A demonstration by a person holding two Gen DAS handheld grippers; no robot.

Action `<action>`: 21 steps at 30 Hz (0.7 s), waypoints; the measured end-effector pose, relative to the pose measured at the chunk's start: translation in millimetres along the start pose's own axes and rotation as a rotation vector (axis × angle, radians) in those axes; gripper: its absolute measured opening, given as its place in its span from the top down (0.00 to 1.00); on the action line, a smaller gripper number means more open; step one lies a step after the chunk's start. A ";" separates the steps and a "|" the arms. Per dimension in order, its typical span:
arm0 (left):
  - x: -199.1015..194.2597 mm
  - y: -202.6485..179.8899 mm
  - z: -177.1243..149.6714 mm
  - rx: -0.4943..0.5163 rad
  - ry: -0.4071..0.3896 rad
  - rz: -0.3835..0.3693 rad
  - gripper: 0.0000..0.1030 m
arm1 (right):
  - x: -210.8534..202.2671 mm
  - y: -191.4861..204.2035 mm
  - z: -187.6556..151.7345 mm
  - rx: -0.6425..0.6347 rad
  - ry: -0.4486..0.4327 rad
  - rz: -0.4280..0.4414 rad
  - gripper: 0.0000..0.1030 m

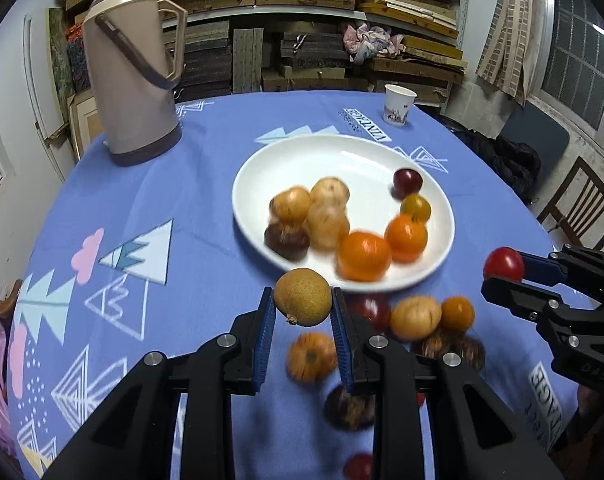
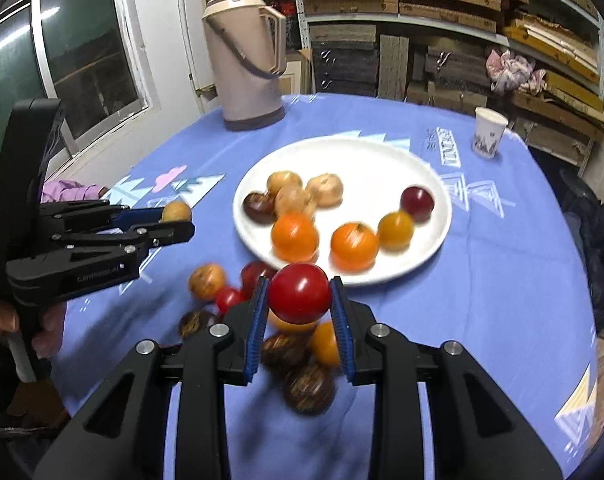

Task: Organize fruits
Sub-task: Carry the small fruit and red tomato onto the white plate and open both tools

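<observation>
From the left wrist camera, the left gripper has its jaws clamped on a tan, rough-skinned round fruit, held above the blue patterned worktop just near of the white plate. On the plate lie pale brown fruits at its left, a dark one beside them, two orange ones at the near rim, and a small yellow and a dark red one at the right. Loose fruits lie on the cloth under and to the right of the jaws, blurred. At the right edge the right gripper comes in sideways, its jaws closed on a red tomato. A beige thermos jug stands far left, a paper cup far right. From the right wrist camera, the right gripper holds the red tomato between its blue pads, just near of the plate, with more blurred loose fruits on the cloth beneath. At the left the left gripper reaches in, gripping the tan fruit; a hand grasps its handle. The jug stands far behind, the cup far right.
</observation>
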State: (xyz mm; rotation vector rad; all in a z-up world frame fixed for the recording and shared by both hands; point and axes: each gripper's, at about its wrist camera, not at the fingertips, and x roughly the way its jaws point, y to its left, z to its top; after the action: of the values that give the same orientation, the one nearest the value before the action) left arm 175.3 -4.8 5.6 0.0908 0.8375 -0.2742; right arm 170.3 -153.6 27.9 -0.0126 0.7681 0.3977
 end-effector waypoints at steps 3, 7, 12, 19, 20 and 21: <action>17.2 -1.0 17.1 -0.018 0.025 -0.019 0.73 | 15.4 -9.6 13.9 0.000 0.012 -0.016 0.71; 38.1 -7.9 38.2 0.003 0.004 -0.013 0.73 | 44.3 -21.1 32.1 -0.009 0.035 -0.031 0.71; 71.8 -12.7 57.9 0.016 0.047 0.013 0.73 | 86.6 -37.6 48.8 0.011 0.083 -0.032 0.71; 91.1 -2.5 71.6 -0.019 0.049 0.014 0.73 | 114.2 -49.9 55.8 0.055 0.104 -0.017 0.71; 92.0 -2.2 72.5 -0.018 0.048 0.016 0.73 | 116.3 -50.7 55.8 0.057 0.105 -0.016 0.71; 93.0 -2.0 74.2 -0.017 0.048 0.019 0.73 | 118.2 -51.7 55.9 0.062 0.107 -0.015 0.71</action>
State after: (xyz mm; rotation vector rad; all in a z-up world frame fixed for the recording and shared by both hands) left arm 287.4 -39.6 -14.0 0.0895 0.8858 -0.2472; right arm 303.0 -152.0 -18.8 0.0186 0.8849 0.3614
